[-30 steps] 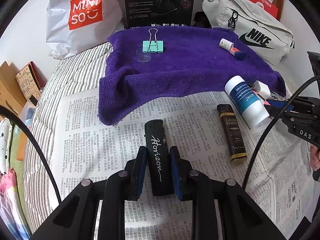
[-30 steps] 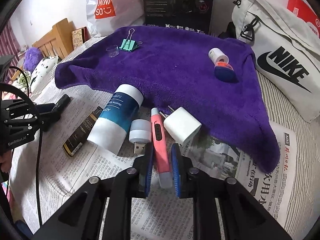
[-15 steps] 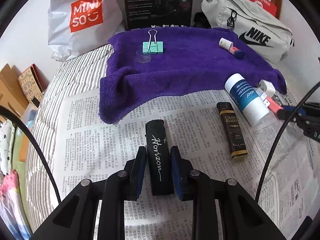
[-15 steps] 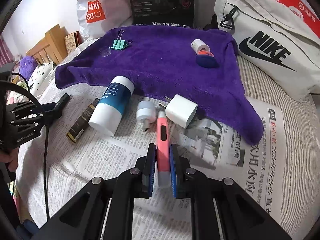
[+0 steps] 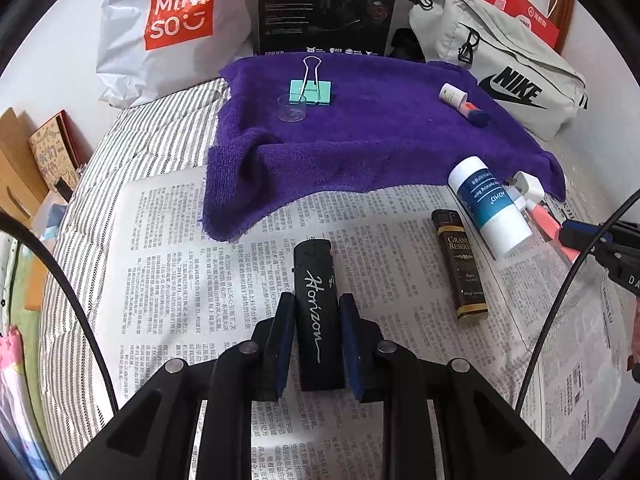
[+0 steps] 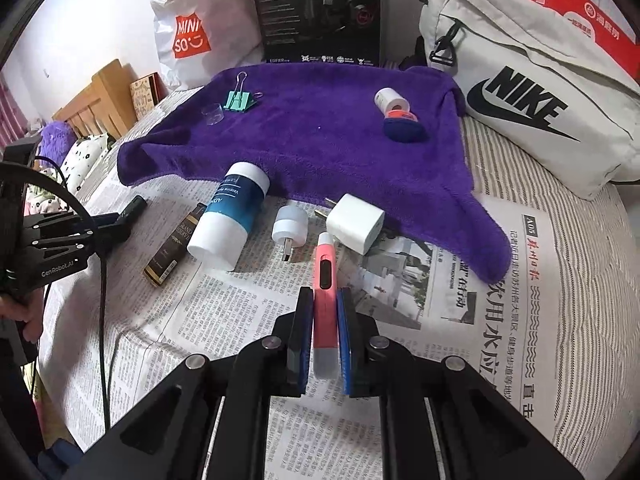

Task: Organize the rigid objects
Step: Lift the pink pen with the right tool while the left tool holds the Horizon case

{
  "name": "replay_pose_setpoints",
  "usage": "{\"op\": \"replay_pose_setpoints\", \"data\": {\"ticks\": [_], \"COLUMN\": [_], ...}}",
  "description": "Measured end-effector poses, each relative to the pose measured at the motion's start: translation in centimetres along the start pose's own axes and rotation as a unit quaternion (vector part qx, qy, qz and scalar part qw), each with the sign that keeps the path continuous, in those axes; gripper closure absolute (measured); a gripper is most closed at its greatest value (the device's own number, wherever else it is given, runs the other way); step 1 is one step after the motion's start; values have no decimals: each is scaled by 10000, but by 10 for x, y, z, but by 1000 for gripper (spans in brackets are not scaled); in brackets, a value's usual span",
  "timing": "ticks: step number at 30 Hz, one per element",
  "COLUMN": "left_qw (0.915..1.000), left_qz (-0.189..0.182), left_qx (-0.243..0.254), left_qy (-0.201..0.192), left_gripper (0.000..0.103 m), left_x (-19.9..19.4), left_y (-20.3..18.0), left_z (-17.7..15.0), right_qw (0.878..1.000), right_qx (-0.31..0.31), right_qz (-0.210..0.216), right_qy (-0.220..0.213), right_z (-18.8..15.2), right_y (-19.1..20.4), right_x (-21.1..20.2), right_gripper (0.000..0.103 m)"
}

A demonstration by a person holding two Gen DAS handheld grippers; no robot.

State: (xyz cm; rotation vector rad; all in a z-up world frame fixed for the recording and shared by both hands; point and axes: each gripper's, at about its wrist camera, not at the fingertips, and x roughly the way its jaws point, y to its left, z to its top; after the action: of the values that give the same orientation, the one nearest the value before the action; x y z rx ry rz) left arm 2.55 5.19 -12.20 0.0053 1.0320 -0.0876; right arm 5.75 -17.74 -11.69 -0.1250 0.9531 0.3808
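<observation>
Both grasps look made: the left gripper (image 5: pixel 316 336) fingers clamp the lighter (image 5: pixel 318 312) and the right gripper (image 6: pixel 325 332) fingers clamp the pink pen (image 6: pixel 326 292), both jutting ahead, probably bound for the towel (image 6: pixel 320 148) beyond.

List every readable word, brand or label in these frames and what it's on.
"MINISO": white plastic bag
"NIKE": grey bag
"Horizon": black lighter, held by left gripper
"GRAND RESERVE": dark lighter
"GenRobot.AI": left gripper body
Newspaper, black box: print too small
</observation>
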Motion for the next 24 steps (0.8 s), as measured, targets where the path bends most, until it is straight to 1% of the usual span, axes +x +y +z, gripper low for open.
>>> {"op": "replay_pose_setpoints", "data": {"ticks": [6, 10, 17, 19, 24], "left_qw": [9999, 9998, 9998, 9998, 9998], "left_qz": [-42, -122, -55, -107, -72], "left_qx": [-95, -110, -72, -55, -27], "left_qy": [-35, -75, -160, -158, -193], "left_gripper": [81, 81, 81, 81, 81], "left_x": [-1, -5, -14, -16, -21], "left_y": [3, 4, 5, 6, 4], "left_z": [2, 4, 9, 11, 13], "right_qw": [10000, 9998, 9998, 9998, 9996], "right_qx": [32, 85, 25, 28, 8], "right_qz": [15, 139, 157, 155, 228], "right_qy": [-59, -88, -124, -129, -156], "right_z": [1, 4, 10, 12, 17], "right_y": [-4, -7, -7, -7, -8], "right_x": [-7, -10, -12, -12, -14], "right_gripper": [91, 91, 91, 91, 91]}}
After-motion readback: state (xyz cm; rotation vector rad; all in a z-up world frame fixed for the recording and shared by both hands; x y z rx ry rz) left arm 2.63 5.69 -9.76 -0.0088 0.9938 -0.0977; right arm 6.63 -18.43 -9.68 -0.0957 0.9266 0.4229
